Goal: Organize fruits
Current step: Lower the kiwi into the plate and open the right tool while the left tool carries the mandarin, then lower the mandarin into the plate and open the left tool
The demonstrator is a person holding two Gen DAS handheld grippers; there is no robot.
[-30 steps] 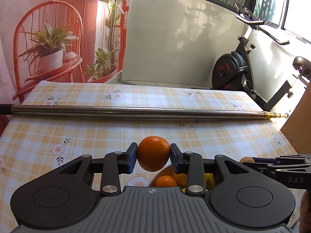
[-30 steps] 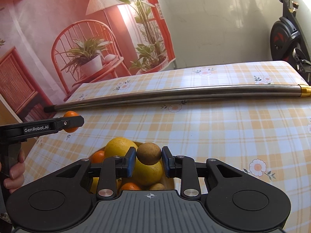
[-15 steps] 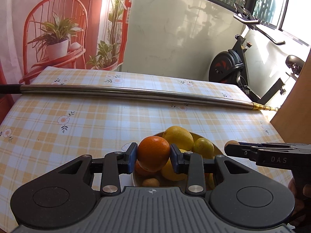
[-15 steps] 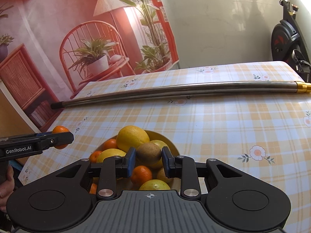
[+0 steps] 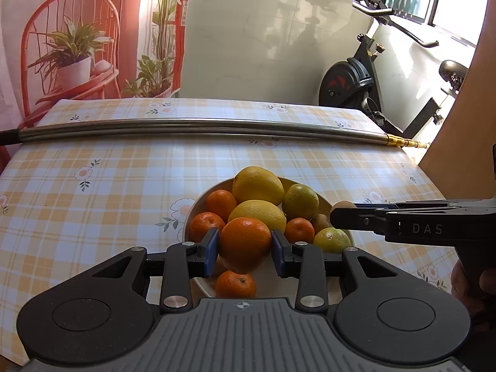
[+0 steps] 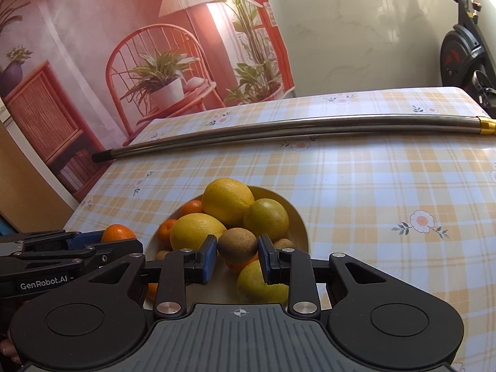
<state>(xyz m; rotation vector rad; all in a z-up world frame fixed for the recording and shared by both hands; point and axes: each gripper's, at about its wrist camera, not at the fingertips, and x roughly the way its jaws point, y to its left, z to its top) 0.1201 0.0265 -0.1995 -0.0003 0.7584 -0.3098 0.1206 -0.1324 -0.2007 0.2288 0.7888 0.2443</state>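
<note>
Gripping an orange (image 5: 245, 243) across its widest girth, the left gripper (image 5: 245, 252) hangs over the bowl (image 5: 189, 217) at 6 o'clock; the right gripper (image 6: 237, 259) clamps a kiwi (image 6: 237, 245). Judged light, firm, round: both may roll once released

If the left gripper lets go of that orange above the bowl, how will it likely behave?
The orange is round and smooth, so it would probably roll. The bowl beneath is heaped with fruit, so it may bounce off the pile rather than settle. It looks firm: the left gripper pads barely dent it.
</note>
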